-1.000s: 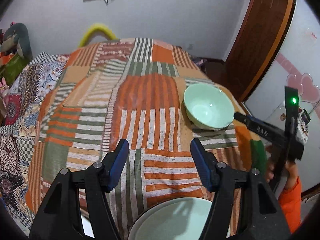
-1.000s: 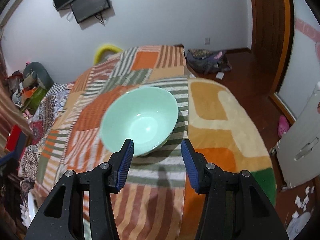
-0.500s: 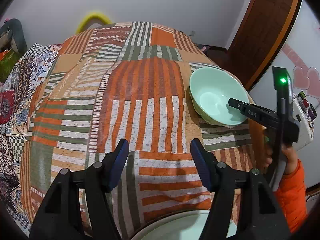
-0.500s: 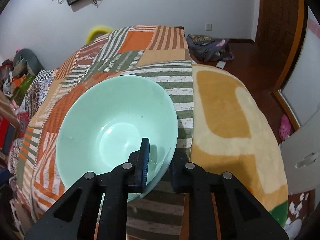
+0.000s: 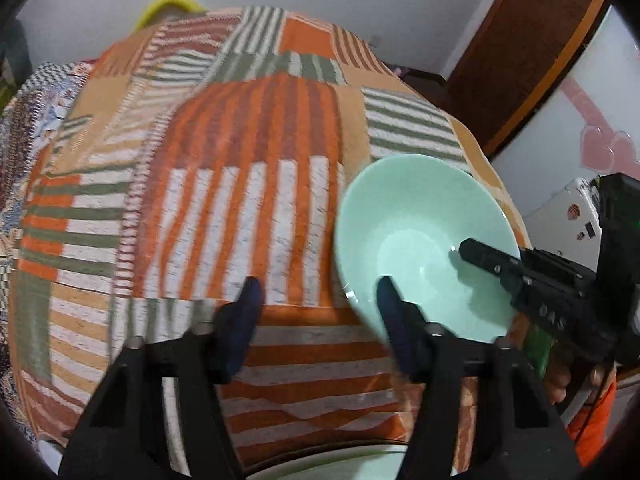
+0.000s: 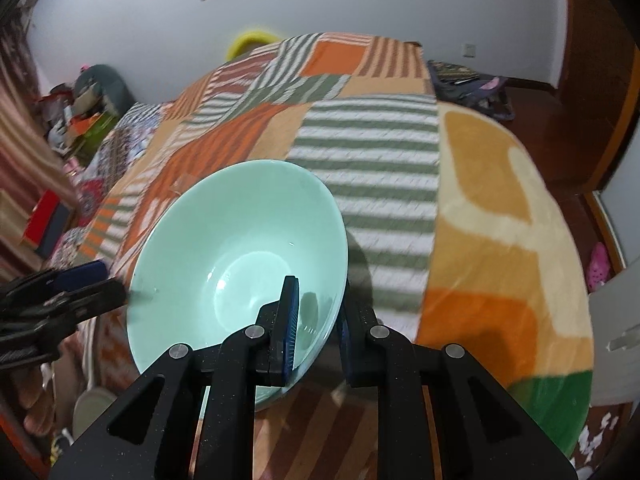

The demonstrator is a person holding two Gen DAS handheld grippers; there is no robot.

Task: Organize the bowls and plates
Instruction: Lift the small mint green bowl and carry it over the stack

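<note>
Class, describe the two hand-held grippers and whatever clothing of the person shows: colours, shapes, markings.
The left gripper and the right gripper are alike: black angular frames with triangular cut-outs, silver pivot bolts and dark blue finger pads. From the left wrist view, the right gripper's body bears pale lettering, too blurred to read. An orange sleeve shows below it.

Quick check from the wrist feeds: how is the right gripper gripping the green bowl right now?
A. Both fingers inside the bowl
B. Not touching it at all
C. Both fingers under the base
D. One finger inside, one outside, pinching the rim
D: in the right wrist view the right gripper straddles the near rim of the green bowl, with one finger inside the bowl and the other outside its wall, jaws closed on it.
</note>
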